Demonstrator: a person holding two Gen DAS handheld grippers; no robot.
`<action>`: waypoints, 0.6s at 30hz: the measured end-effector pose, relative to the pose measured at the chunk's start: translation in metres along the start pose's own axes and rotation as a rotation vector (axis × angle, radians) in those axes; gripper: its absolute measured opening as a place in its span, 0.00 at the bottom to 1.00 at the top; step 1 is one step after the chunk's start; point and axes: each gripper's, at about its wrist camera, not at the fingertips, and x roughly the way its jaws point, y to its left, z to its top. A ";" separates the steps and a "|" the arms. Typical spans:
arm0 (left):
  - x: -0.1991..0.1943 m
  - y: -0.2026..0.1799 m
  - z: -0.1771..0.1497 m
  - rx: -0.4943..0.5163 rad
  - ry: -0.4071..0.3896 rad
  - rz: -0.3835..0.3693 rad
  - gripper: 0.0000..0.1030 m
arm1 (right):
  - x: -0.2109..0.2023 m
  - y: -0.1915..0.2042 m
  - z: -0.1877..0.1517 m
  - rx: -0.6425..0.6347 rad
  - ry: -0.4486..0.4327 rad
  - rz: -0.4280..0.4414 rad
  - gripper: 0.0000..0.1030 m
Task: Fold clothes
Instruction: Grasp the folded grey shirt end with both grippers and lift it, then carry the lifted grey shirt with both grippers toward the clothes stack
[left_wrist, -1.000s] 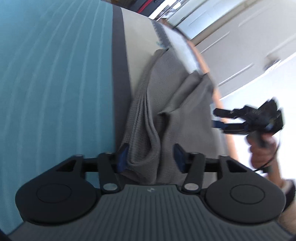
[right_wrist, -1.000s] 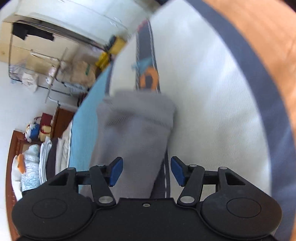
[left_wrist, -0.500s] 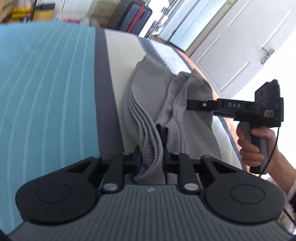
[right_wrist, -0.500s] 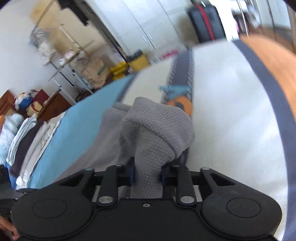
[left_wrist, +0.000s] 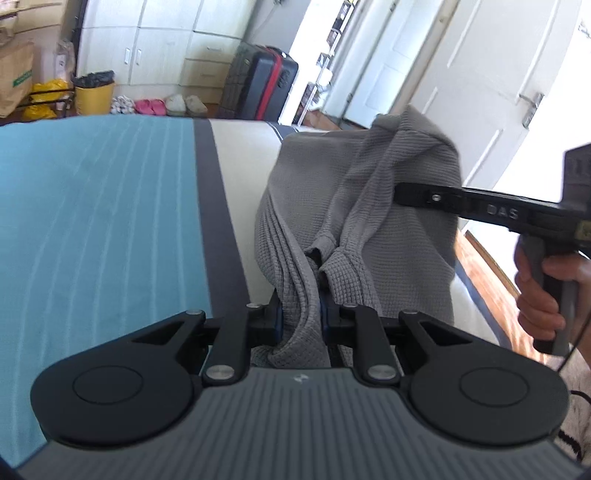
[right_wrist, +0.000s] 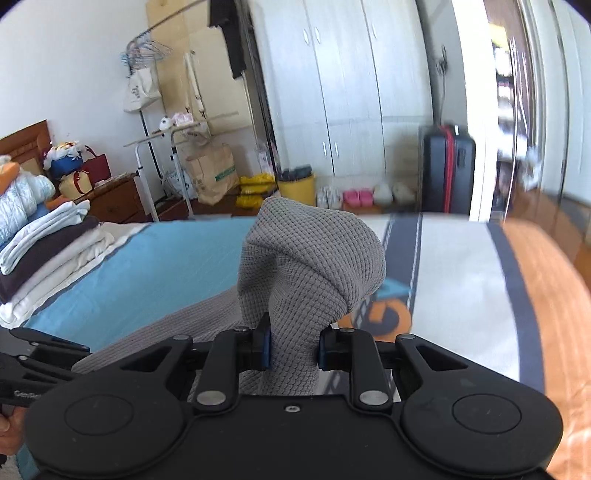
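Observation:
A grey waffle-knit garment (left_wrist: 354, 206) hangs between both grippers above the bed. My left gripper (left_wrist: 300, 317) is shut on a bunched edge of it. My right gripper (right_wrist: 293, 349) is shut on another bunched part of the garment (right_wrist: 310, 266), which bulges above the fingers. In the left wrist view the right gripper (left_wrist: 402, 192) reaches in from the right, its tips buried in the cloth. The rest of the garment trails down to the bedspread (right_wrist: 177, 332).
The bed has a teal striped cover (left_wrist: 92, 206), a dark band and a cream section (left_wrist: 240, 155). Folded linens (right_wrist: 48, 243) are stacked at the bed's far left. A suitcase (left_wrist: 266, 85), yellow bin (left_wrist: 92, 92), shoes and wardrobes stand beyond the bed.
Both grippers were open over the flat garment, then closed on it. They have since lifted it, so the cloth now hangs bunched above the bed.

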 end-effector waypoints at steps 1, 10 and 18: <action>-0.007 0.000 0.002 0.007 -0.015 0.011 0.16 | -0.005 0.009 0.006 -0.030 -0.015 -0.008 0.25; -0.094 0.006 0.017 0.023 -0.191 0.145 0.16 | -0.037 0.080 0.065 -0.176 -0.146 0.042 0.25; -0.207 0.080 0.018 -0.112 -0.338 0.325 0.16 | 0.012 0.181 0.119 -0.269 -0.174 0.207 0.25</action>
